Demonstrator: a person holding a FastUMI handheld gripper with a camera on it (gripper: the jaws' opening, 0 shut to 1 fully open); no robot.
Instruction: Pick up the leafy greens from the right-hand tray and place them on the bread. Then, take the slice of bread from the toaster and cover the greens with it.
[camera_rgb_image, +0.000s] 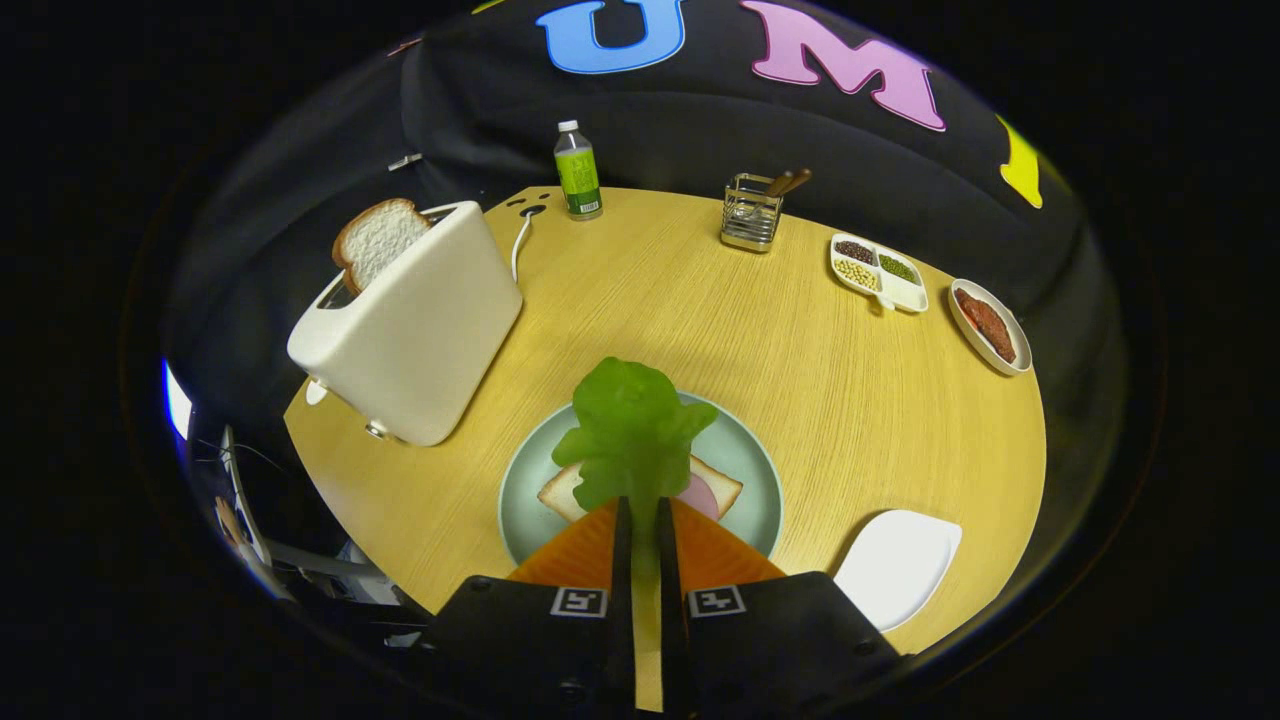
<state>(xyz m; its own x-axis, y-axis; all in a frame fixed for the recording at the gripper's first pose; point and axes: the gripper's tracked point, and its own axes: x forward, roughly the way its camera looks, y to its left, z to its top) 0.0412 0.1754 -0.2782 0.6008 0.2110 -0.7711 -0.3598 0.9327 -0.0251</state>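
Landmark: the round plate (745, 470). Behind it to the left stands the toaster (415, 330), its bread slice (378, 238) still in the slot. The bottom bread (715, 487) lies on the plate. The leafy greens (630, 430) hang above it, pinched in the nearly closed gripper (640, 515). The white tray (895, 565), at the plate's right, is emptied. Remaining, apparently: release greens, fetch slice, cover.
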